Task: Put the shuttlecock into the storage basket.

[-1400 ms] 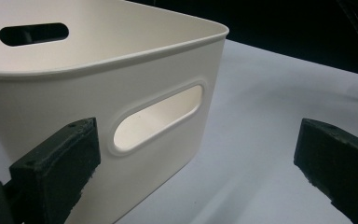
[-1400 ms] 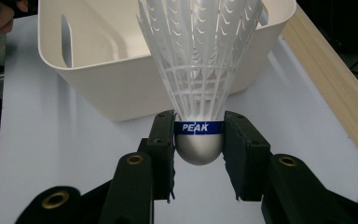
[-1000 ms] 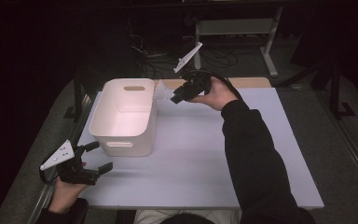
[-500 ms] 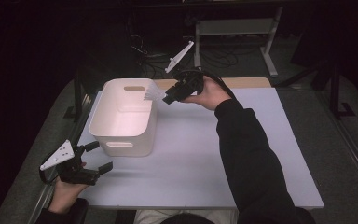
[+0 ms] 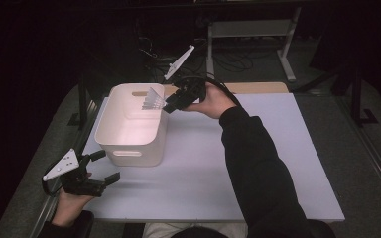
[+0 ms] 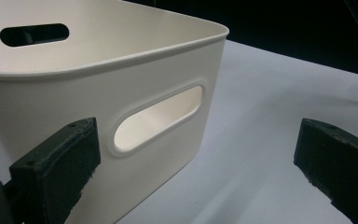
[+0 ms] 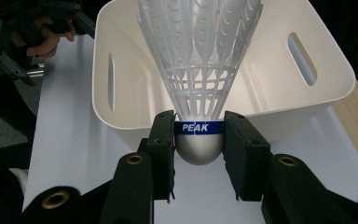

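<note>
**Shuttlecock held over bin rim, left gripper idle**

Far left in the high view: your left gripper [image 5: 98, 167] sat low at the near left corner of the white mat [image 5: 278, 163], jaws spread wide, nothing between them. Its own view had the two black pads well apart, the near wall of the white bin [image 6: 121, 93] and its oval handle slot [image 6: 158, 116] just ahead, no contact.

Next right: the bin [image 5: 129, 144] stood upright on the mat's left part, open top.

Then your right gripper [image 5: 171, 102] was reached out at the bin's far right corner, jaws pointing left toward the bin. It was clamped on a white shuttlecock [image 5: 153, 100], skirt poking over the rim above the bin's inside. In the right gripper view the pads [image 7: 161, 140] pinched the rounded cork at its blue PEAK band, on both sides of the shuttlecock [image 7: 200, 70], feathers fanning away over the bin's [image 7: 326, 88] opening. Shuttlecock off the mat, not touching the bin as far as I could tell.

Right of that: your right sleeve [image 5: 263, 168] ran across the mat.
</note>
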Motion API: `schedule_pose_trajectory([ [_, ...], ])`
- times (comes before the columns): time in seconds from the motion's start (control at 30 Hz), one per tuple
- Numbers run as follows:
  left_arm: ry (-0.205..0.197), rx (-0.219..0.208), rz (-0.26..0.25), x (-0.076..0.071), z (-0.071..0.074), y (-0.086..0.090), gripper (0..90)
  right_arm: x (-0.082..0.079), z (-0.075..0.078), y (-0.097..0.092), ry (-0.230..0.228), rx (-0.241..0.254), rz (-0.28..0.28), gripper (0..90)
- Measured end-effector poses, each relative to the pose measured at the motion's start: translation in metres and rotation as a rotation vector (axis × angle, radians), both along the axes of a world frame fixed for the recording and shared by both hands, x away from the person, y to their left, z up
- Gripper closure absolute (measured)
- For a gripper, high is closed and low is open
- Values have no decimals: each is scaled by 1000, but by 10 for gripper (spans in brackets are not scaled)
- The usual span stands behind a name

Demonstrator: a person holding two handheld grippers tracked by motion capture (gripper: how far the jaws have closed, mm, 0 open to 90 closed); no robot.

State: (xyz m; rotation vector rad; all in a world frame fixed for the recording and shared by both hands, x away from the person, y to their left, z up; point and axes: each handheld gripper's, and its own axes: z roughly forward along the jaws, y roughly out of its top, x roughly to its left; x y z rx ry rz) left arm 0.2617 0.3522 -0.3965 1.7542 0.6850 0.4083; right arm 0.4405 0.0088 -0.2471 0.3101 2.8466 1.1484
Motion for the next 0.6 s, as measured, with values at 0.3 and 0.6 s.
schedule_pose_trajectory([
  [0.3, 0, 1, 0, 0, 0, 0, 2, -3, -2, 11, 3, 0, 19, 641],
  [0.6, 0, 1, -1, 0, 0, 0, 2, -5, -4, 24, 7, -10, 41, 641],
])
